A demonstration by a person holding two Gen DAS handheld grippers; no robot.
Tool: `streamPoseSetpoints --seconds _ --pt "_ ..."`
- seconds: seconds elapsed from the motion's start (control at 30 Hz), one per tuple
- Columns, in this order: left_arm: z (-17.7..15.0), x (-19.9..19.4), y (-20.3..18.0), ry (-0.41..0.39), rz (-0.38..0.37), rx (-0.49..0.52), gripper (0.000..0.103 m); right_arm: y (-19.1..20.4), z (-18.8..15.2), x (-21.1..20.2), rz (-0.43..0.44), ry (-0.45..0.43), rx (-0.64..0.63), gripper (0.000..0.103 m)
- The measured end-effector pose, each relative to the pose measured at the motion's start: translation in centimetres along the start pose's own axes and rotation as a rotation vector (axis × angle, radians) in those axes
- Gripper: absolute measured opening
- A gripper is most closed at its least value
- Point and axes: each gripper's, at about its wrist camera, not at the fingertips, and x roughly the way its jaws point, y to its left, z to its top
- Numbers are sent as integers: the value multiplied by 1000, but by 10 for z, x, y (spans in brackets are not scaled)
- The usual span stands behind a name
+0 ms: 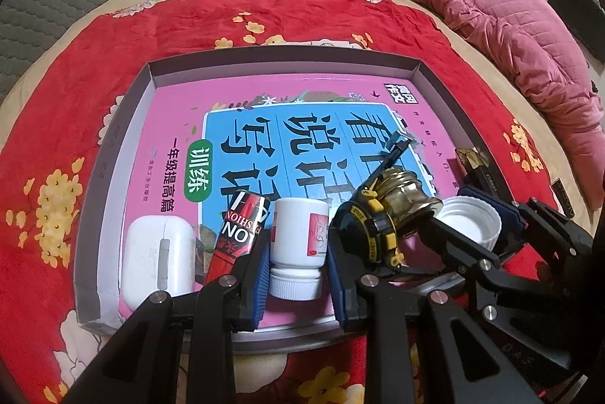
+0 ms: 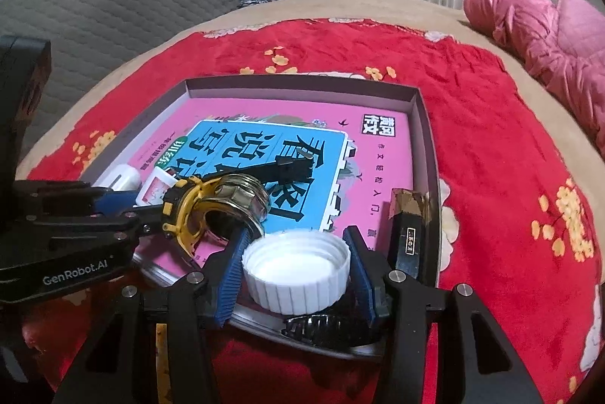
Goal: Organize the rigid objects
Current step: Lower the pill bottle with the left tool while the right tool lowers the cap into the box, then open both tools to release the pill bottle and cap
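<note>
A shallow grey box (image 1: 149,78) (image 2: 419,109) on the red bedspread holds a pink and blue book (image 1: 295,124) (image 2: 287,146). My left gripper (image 1: 298,271) is shut on a white pill bottle (image 1: 298,245) lying over the box's near edge. My right gripper (image 2: 295,275) is shut on a white ribbed lid (image 2: 298,271), open side up, also seen in the left wrist view (image 1: 470,218). A black and yellow watch (image 1: 370,226) (image 2: 181,211) and a brass fitting (image 1: 404,192) (image 2: 234,196) lie between the two grippers.
In the box also lie a white earbud case (image 1: 159,256), a red and black tube (image 1: 238,233) and a dark slim box (image 2: 410,230) by the right wall. A pink quilted jacket (image 1: 503,22) lies at the back right. A grey mattress (image 2: 113,6) is at left.
</note>
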Motion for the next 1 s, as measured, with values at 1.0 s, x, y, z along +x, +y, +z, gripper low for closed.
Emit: streamPoseSetpoints --seconds 1.0 --pt "-7 -5 -2 15 18 1 35 1 1 -10 -9 -30 0 73"
